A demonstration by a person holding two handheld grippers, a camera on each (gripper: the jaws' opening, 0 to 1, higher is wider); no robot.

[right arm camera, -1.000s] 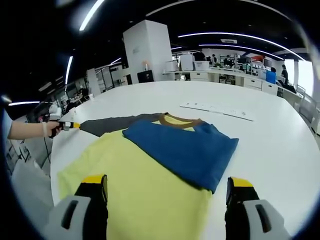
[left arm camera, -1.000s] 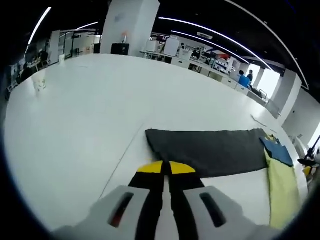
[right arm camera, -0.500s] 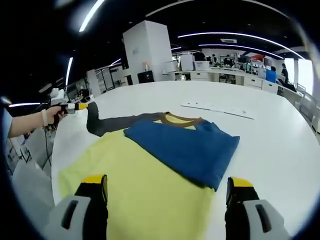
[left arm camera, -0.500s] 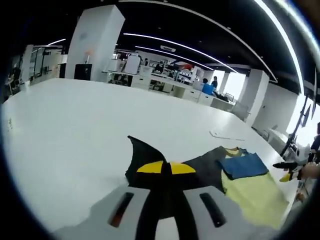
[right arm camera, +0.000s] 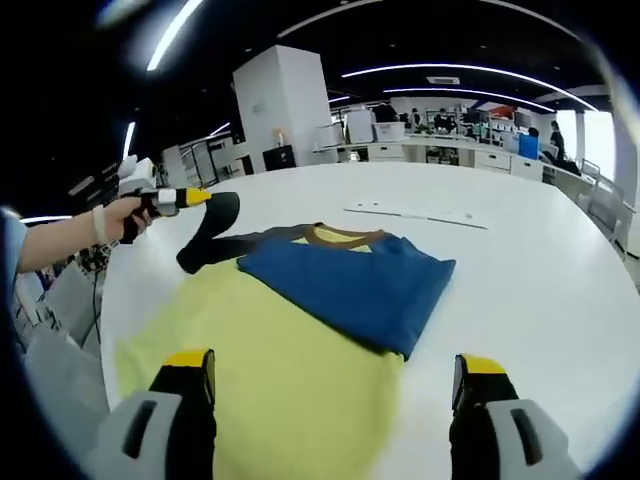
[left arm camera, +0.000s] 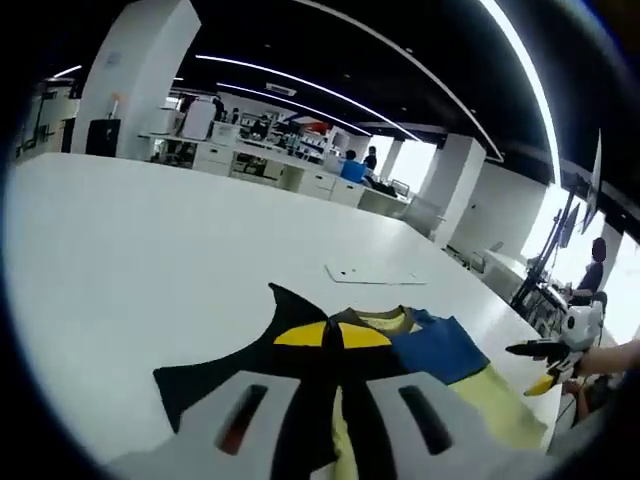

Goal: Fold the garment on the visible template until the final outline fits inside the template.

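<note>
A yellow shirt (right arm camera: 290, 390) lies flat on the white table (right arm camera: 530, 280), its blue sleeve (right arm camera: 350, 285) folded across the chest below the brown collar (right arm camera: 335, 236). In the left gripper view, my left gripper (left arm camera: 332, 335) is shut on the dark grey sleeve (left arm camera: 225, 372), with cloth fanning out on both sides of the jaws. The right gripper view has that sleeve (right arm camera: 215, 232) lifted off the table by the left gripper (right arm camera: 188, 198), held in a hand at the left. My right gripper (right arm camera: 335, 362) hovers open over the shirt's lower part, nothing between its fingers.
A thin white strip (right arm camera: 415, 213) lies on the table beyond the collar, also seen as the strip (left arm camera: 372, 273) in the left gripper view. The right gripper (left arm camera: 545, 362) shows at that view's right edge. Desks, pillars and people stand far behind. Bare table surrounds the shirt.
My left gripper has raised the dark grey sleeve off the table and swung it up and toward the shirt's body. The right gripper has stayed open over the shirt.
</note>
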